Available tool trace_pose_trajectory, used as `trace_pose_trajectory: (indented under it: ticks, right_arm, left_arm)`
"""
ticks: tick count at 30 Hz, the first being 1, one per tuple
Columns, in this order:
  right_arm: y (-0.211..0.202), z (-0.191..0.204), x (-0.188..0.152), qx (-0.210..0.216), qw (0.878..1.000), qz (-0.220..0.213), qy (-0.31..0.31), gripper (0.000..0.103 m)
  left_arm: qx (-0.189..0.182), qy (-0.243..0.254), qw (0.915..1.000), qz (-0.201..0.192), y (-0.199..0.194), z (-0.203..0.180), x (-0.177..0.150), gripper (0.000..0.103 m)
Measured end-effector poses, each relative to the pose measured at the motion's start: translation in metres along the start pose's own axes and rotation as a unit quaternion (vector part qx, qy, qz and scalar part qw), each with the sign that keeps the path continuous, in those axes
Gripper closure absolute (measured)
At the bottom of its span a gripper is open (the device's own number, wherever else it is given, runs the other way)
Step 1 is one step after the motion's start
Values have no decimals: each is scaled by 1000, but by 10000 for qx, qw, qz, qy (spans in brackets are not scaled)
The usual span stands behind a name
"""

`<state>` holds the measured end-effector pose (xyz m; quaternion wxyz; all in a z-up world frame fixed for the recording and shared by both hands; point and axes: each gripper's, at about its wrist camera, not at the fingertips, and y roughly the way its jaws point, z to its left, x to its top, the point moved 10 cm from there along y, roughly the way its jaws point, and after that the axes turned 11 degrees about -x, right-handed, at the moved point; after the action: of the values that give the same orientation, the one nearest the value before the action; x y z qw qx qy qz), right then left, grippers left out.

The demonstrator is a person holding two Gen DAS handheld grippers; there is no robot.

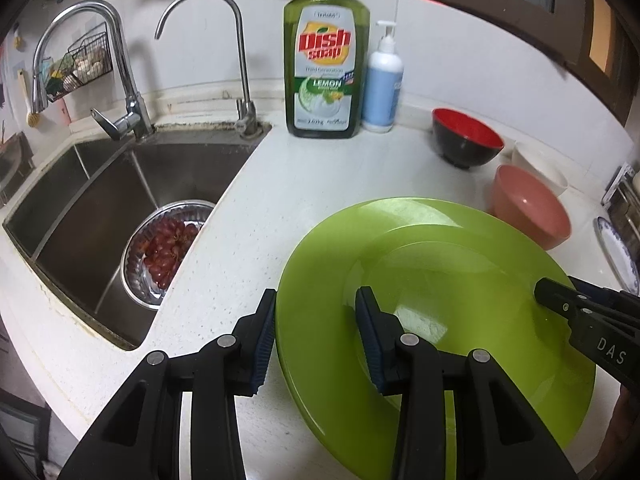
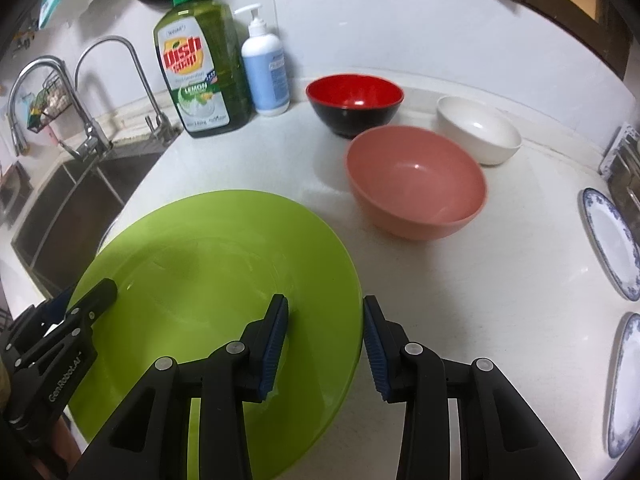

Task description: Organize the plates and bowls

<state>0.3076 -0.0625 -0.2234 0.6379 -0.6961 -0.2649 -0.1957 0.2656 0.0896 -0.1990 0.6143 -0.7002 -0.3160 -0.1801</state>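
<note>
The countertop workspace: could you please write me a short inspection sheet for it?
Surface: white countertop, sink at its left.
Job's things: green plate; pink bowl, red-and-black bowl, white bowl; two blue-rimmed plates at right.
Clutter: dish soap bottle, pump bottle, colander of grapes in the sink.
Grippers: left claw and right claw open, each straddling the green plate's rim.
Cables: nothing seen.
Surroundings: two faucets, wire basket.

Left gripper jaws stand apart, straddling the green plate's rim.
</note>
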Motion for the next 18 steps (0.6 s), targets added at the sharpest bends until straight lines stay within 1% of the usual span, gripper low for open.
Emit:
trace_pose_trajectory:
  ticks: [5, 18]
  right_arm:
    - [14, 5, -7, 9, 9999, 165, -3, 64]
    - [26, 10, -21, -42, 9990, 436, 1, 64]
  left_arm:
    - [28, -9, 9999, 157, 14, 6, -6, 64]
    - [9, -4, 9991, 430, 24, 10, -16, 64]
